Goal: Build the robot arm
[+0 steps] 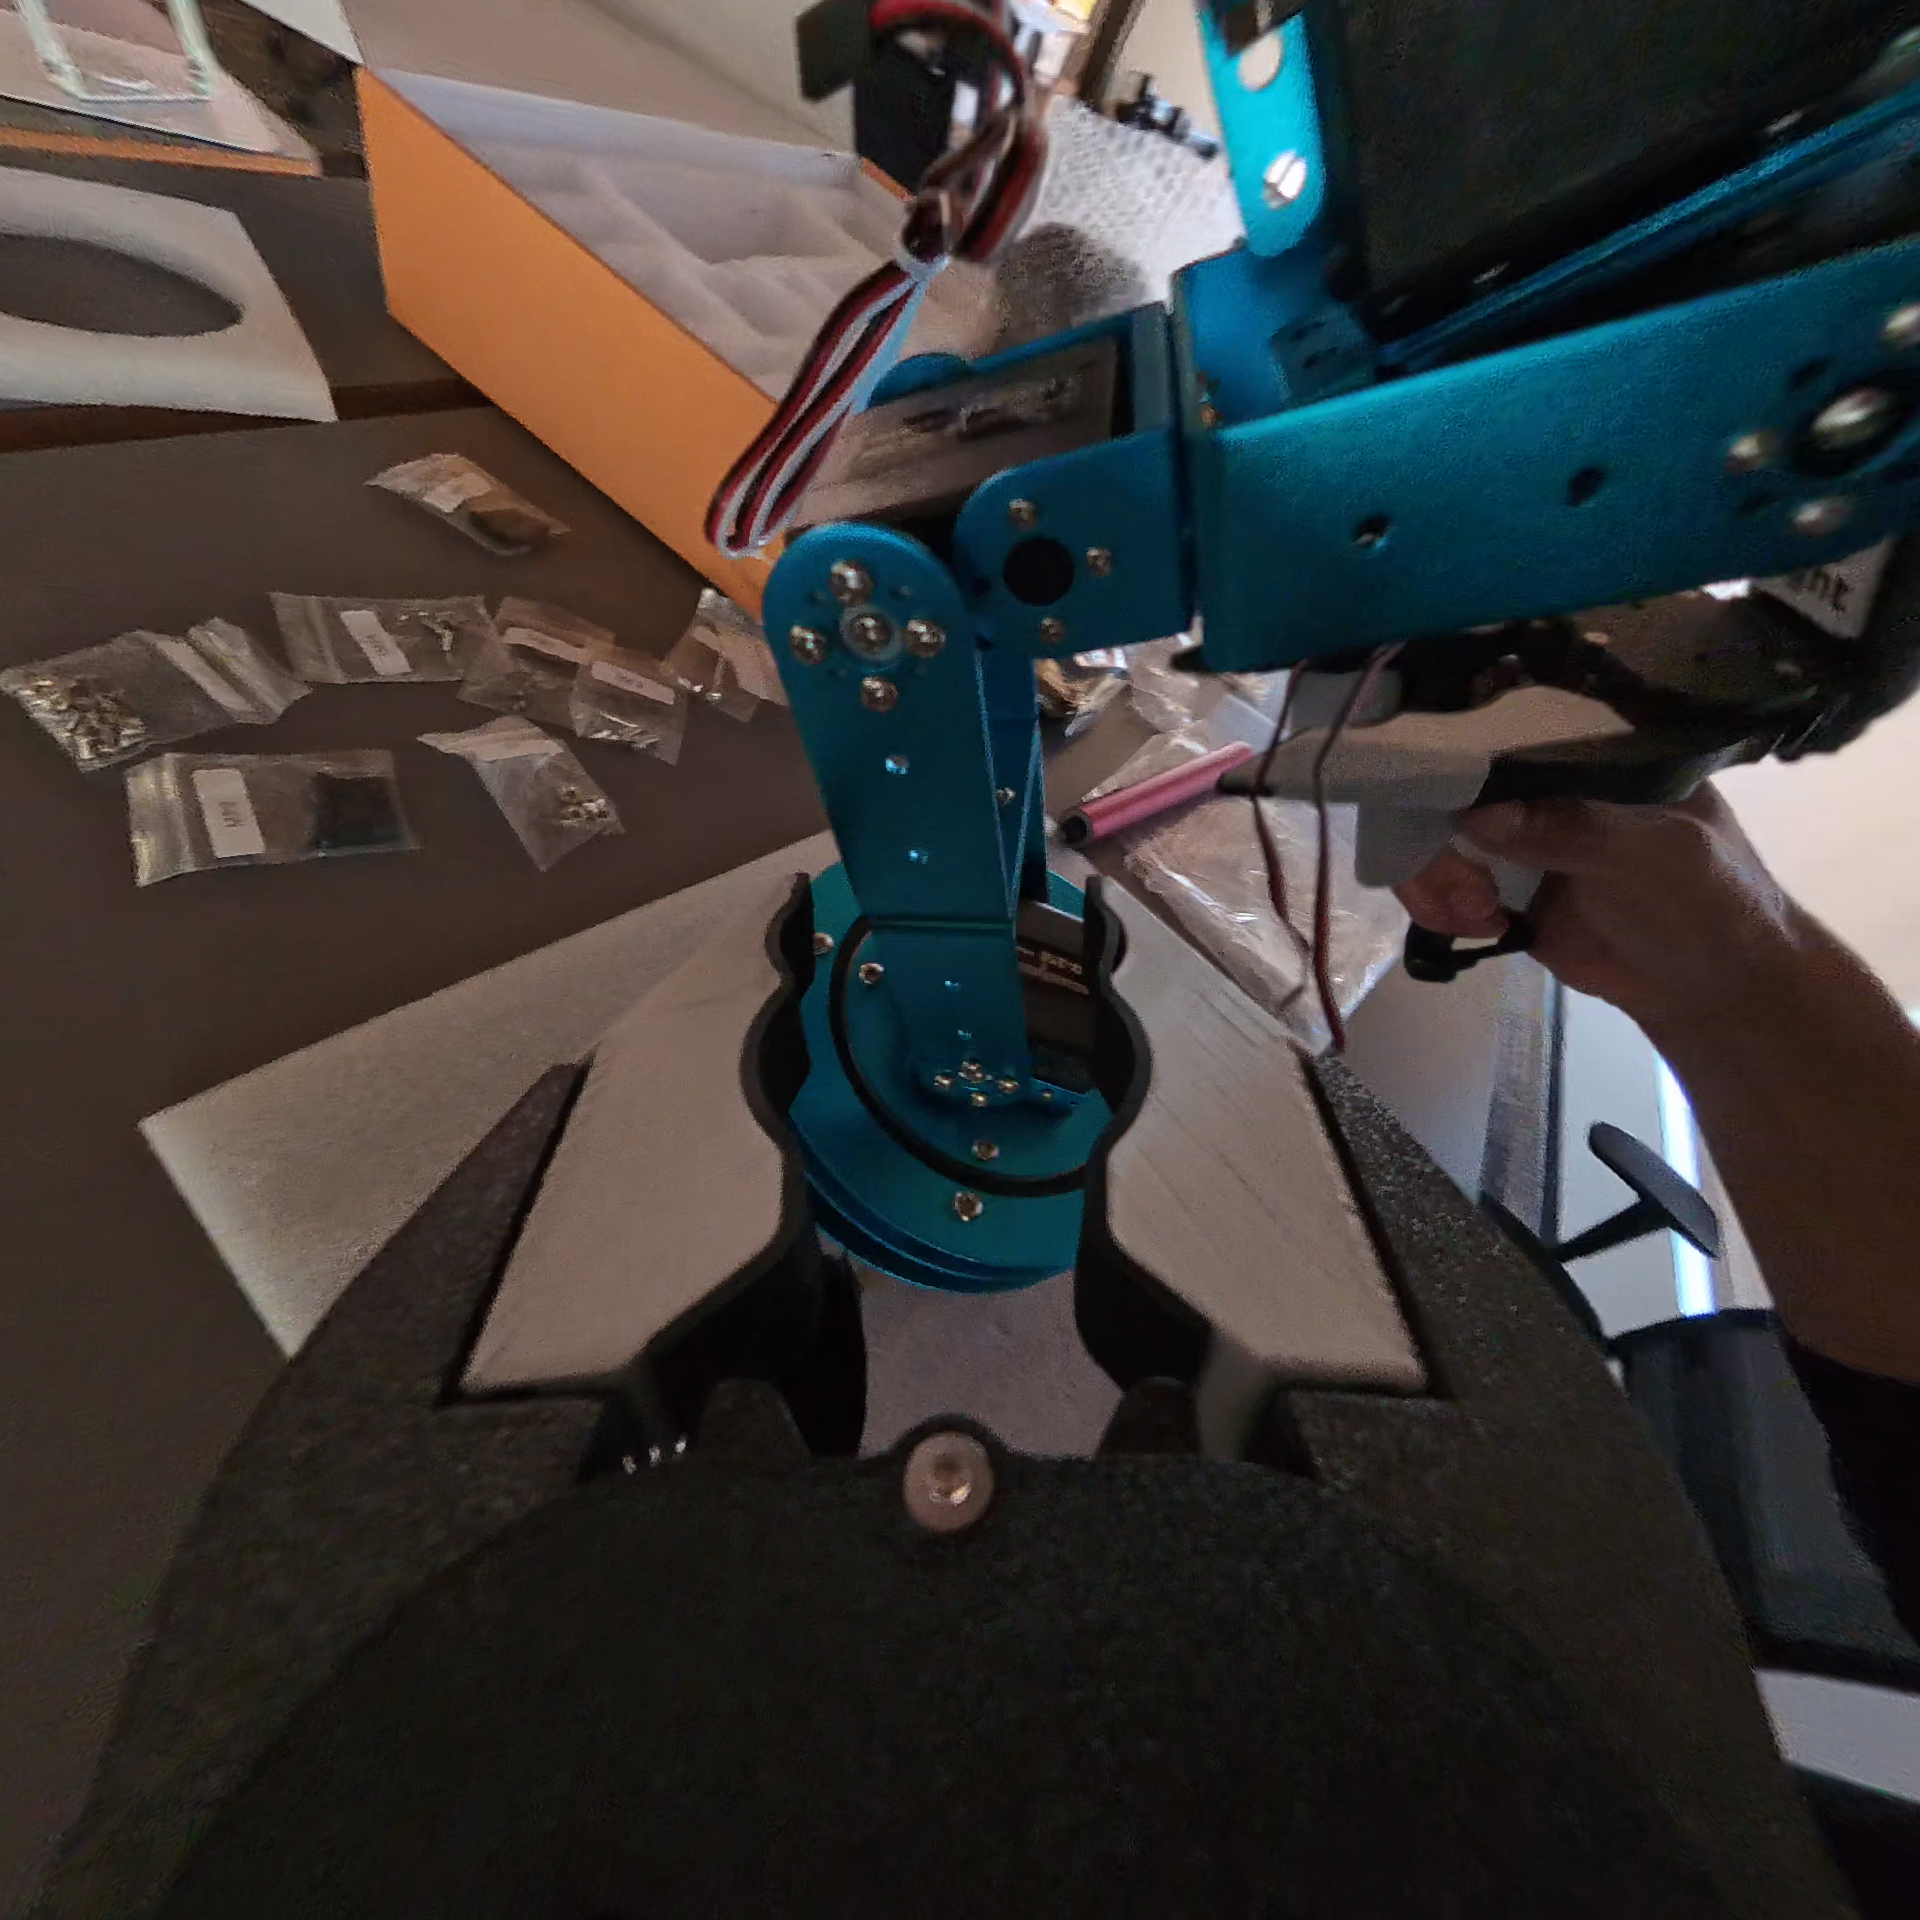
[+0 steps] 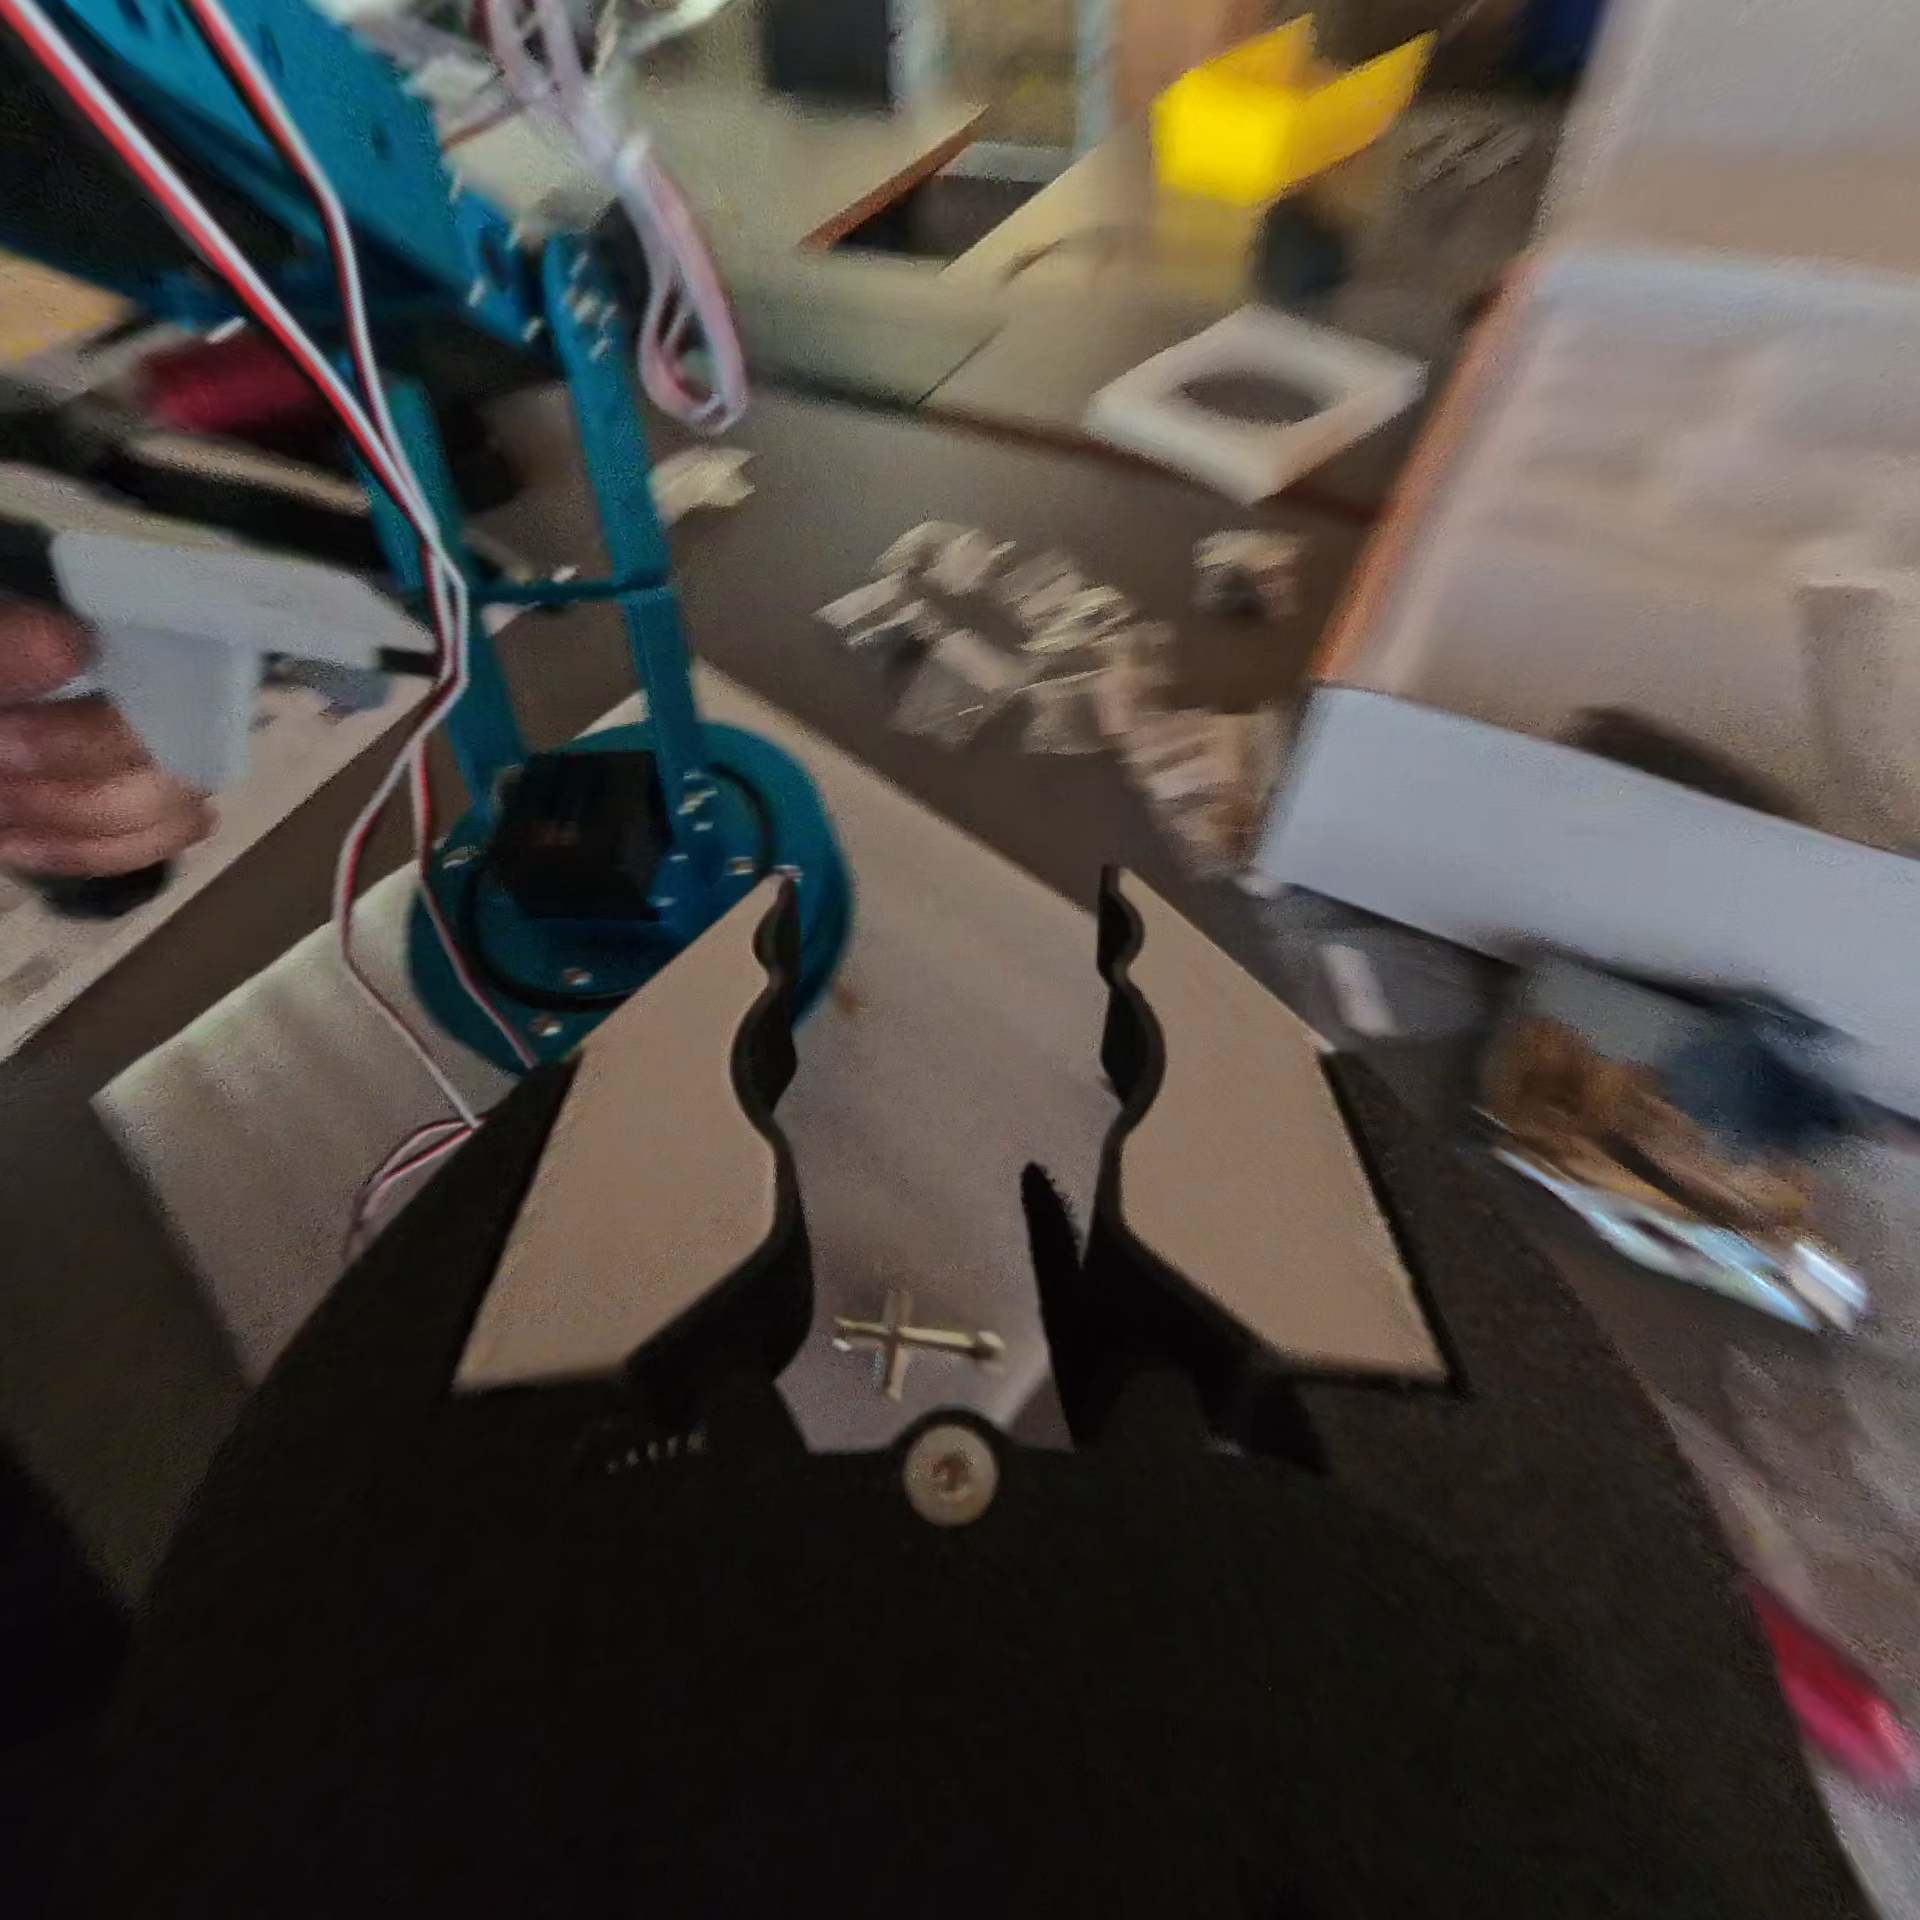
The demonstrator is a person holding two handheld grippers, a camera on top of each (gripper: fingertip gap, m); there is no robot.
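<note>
The left gripper (image 1: 951, 997) is clamped around the round blue base (image 1: 940, 1164) of a small blue metal robot arm (image 1: 914, 748), which stands on a white foam sheet (image 1: 343, 1143) — small plastic parts bags (image 1: 260, 810) lie on the dark table left of that base. The right gripper (image 2: 945, 966) hangs with its jaws apart and nothing between them, just right of the blue base (image 2: 727, 831), its left fingertip (image 2: 779, 914) overlapping the base's rim — contact cannot be judged in the blur.
</note>
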